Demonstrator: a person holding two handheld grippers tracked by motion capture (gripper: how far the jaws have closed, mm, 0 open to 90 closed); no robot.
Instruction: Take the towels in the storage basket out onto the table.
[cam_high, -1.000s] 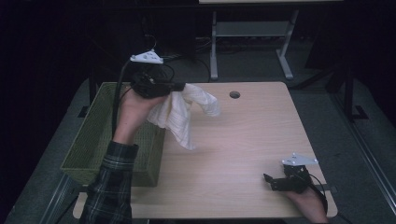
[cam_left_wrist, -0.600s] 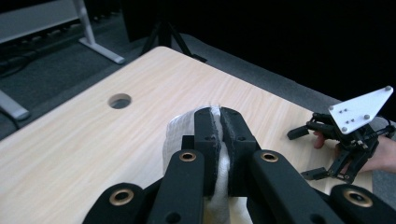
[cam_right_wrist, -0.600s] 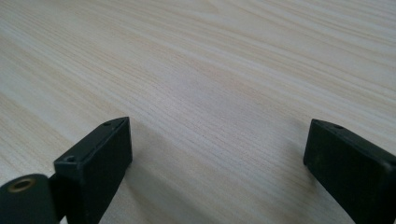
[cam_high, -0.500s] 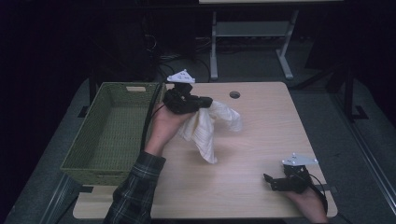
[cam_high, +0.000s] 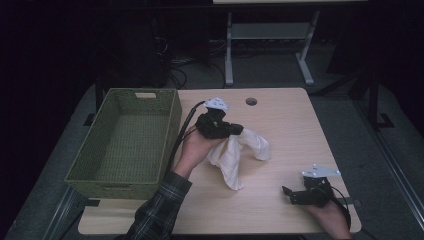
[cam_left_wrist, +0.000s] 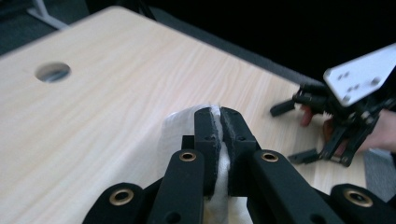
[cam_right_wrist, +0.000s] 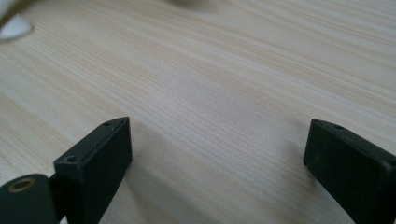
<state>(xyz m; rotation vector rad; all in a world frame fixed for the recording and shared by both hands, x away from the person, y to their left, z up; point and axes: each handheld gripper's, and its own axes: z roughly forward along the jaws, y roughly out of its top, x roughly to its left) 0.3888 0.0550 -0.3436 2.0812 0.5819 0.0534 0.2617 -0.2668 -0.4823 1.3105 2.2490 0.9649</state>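
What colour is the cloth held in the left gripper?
White; the cloth shows best in the high view, pinched by the left gripper.

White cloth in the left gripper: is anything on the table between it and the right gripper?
Nothing visible. The white cloth hangs from the left gripper, which is shut on it, and bare table lies between it and the open right gripper.

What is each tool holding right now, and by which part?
Left tool pinches the white cloth at a bunched top edge; the rest drapes onto the table. Right tool holds nothing.
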